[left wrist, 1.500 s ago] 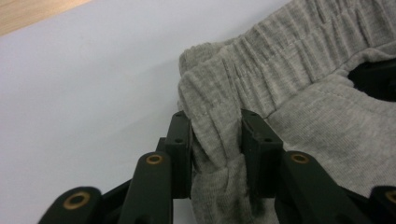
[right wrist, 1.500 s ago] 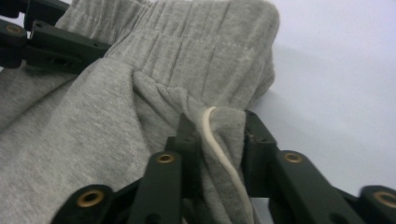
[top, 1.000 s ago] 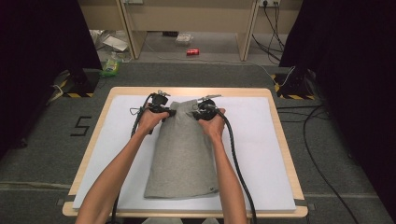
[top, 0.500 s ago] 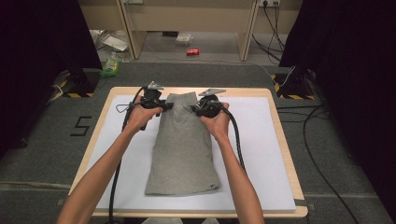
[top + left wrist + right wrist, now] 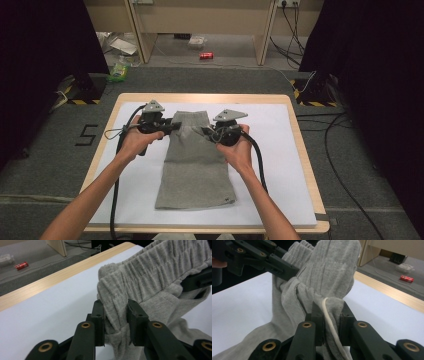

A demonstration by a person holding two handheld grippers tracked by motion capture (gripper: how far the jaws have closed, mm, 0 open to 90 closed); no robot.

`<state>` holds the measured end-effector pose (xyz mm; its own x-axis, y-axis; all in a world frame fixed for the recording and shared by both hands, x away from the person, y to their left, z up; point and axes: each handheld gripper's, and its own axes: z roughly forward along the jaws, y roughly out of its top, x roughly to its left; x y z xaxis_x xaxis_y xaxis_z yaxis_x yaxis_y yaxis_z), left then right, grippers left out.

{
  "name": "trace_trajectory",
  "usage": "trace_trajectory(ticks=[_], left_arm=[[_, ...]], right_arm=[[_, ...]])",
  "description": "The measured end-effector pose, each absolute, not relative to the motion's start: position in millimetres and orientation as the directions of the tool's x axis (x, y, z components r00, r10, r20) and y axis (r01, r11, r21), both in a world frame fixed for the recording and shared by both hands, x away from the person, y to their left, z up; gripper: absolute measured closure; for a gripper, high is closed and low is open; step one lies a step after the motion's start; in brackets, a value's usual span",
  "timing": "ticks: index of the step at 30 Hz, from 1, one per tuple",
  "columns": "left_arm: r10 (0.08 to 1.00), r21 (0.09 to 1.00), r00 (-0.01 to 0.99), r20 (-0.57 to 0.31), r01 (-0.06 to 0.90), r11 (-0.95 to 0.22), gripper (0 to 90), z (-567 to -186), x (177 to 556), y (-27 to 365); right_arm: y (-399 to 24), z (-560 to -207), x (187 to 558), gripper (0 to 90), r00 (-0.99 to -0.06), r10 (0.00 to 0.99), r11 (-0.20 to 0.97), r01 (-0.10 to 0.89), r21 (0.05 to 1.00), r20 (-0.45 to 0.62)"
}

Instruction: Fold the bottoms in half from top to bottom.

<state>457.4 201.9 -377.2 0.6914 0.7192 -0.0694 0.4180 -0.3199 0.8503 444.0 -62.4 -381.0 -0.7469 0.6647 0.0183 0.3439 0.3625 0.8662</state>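
Grey sweat shorts (image 5: 195, 165) lie lengthwise on the white mat, with the waistband end raised at the far side. My left gripper (image 5: 176, 125) is shut on the left side of the elastic waistband (image 5: 117, 312). My right gripper (image 5: 206, 131) is shut on the right side of the waistband (image 5: 329, 312), with the white drawstring (image 5: 327, 315) caught between its jaws. The two grippers face each other across the waistband (image 5: 192, 120), held a little above the table. The leg hems (image 5: 195, 202) rest near the front edge.
The white mat (image 5: 280, 150) covers a wooden table (image 5: 300, 140). Black cables (image 5: 257, 160) trail from both grippers toward the front. A red can (image 5: 206, 55) and litter lie on the floor beyond the table, by cabinet legs.
Both grippers have moved toward the far side and upward with the waistband, dragging the shorts away from the front edge. The waistband end now stands lifted and bunched between them.
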Motion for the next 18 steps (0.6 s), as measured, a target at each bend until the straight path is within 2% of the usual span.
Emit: trace_trajectory(ticks=[10, 18], left_arm=[[0.669, 0.869, 0.741, -0.057, 0.366, -0.332, 69.6, -387.2, 407.5, 207.6], [0.666, 0.861, 0.744, -0.059, 0.376, -0.343, 69.2, -414.4, 392.2, 208.7]], right_arm=[[-68.1, -389.4, 391.0, 79.6, -0.775, 0.631, 0.383, 0.295, 0.875, -0.015], [-66.7, -411.2, 376.5, 79.4, -0.786, 0.618, 0.4, 0.317, 0.86, 0.002]])
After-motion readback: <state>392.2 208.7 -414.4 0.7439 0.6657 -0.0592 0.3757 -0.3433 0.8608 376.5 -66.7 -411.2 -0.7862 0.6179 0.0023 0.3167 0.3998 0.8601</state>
